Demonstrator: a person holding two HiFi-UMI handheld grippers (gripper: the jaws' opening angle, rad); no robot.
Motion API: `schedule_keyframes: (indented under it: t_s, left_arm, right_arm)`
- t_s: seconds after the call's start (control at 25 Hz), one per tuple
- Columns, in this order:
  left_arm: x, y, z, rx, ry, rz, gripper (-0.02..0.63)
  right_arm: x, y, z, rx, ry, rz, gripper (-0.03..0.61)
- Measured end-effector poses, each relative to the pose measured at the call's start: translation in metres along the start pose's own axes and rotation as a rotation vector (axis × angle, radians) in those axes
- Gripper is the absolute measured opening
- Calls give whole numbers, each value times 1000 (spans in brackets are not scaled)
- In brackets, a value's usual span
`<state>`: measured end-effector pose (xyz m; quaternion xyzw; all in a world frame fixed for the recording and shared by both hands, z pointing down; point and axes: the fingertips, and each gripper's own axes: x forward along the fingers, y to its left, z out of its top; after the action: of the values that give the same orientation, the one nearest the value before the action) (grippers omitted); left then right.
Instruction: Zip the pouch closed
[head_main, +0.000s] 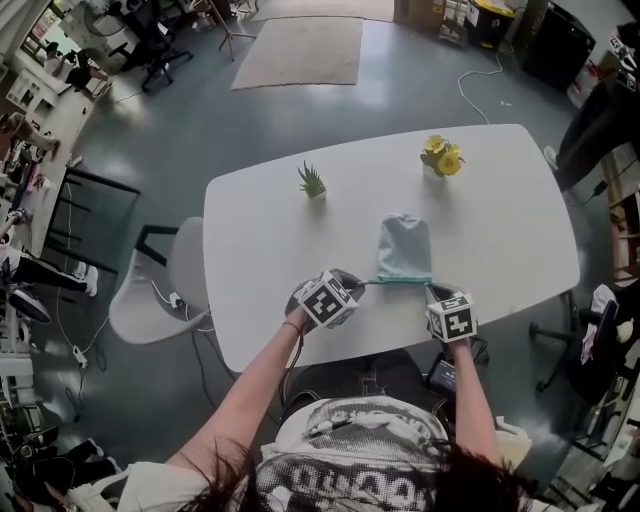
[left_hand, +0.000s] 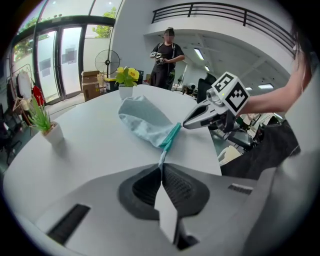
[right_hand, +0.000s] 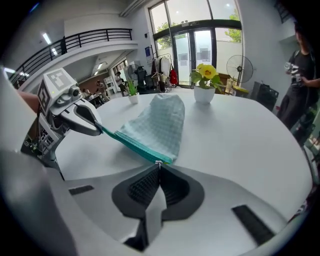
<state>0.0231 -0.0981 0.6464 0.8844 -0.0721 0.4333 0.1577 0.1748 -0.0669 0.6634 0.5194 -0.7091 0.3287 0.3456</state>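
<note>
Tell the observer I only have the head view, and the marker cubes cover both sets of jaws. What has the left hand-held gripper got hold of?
Observer: The left hand-held gripper is shut on the pale tab at one end of the pouch's teal zipper.
Operator: And the right one?
Observer: The right hand-held gripper is shut on the small metal pull at the zipper's other end.
Operator: Is the pouch lying flat?
Observer: Not quite. The zipper edge looks raised off the table, casting a shadow, while the pouch's far end rests on it.
</note>
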Motion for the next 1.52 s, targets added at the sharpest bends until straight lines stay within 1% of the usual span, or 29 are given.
schedule_keyframes:
  t_s: [0.12, 0.2, 0.4, 0.44, 0.52, 0.56, 0.6, 0.72, 0.84, 0.96, 1.2, 1.36, 1.52]
  left_arm:
    - [-1, 4, -6, -27, 0, 10, 17]
    - [-1, 6, -10, -32, 0, 25, 17]
    - [2, 9, -16, -7, 8, 93, 24]
    - [2, 8, -18, -7, 4, 93, 47]
    - [4, 3, -20, -21, -2, 71, 184]
    - [3, 0, -21, -30, -4, 60, 198]
    - [2, -2, -21, -37, -7, 56, 198]
    - [-5, -6, -20, -43, -38, 70, 184]
    - [-15, -7, -16, -46, -82, 95, 137]
    - [-30, -12, -11, -56, -137, 112, 124]
    - [-56, -29, -10, -91, -240, 120, 121]
    - [-64, -43, -12, -72, -275, 127, 109]
    - [-71, -56, -19, -89, -298, 119, 105]
  right_arm:
    - [2, 6, -1, 16, -8, 20, -3]
    - [2, 10, 0, 5, -11, 22, -3]
    - [-1, 16, 6, -5, -35, 19, 2]
    - [-1, 17, 7, -11, -41, 21, 5]
    - [-3, 23, 9, -23, -49, 38, 48]
    - [-4, 27, 10, -26, -52, 50, 78]
    - [-5, 30, 12, -29, -57, 61, 97]
    - [-11, 42, 18, -36, -93, 83, 98]
    - [-21, 58, 28, -33, -146, 114, 98]
    - [-33, 74, 36, -25, -193, 135, 98]
    - [-56, 103, 38, -22, -261, 146, 98]
    - [-67, 114, 32, -12, -285, 135, 98]
    - [-76, 128, 26, -13, -292, 136, 98]
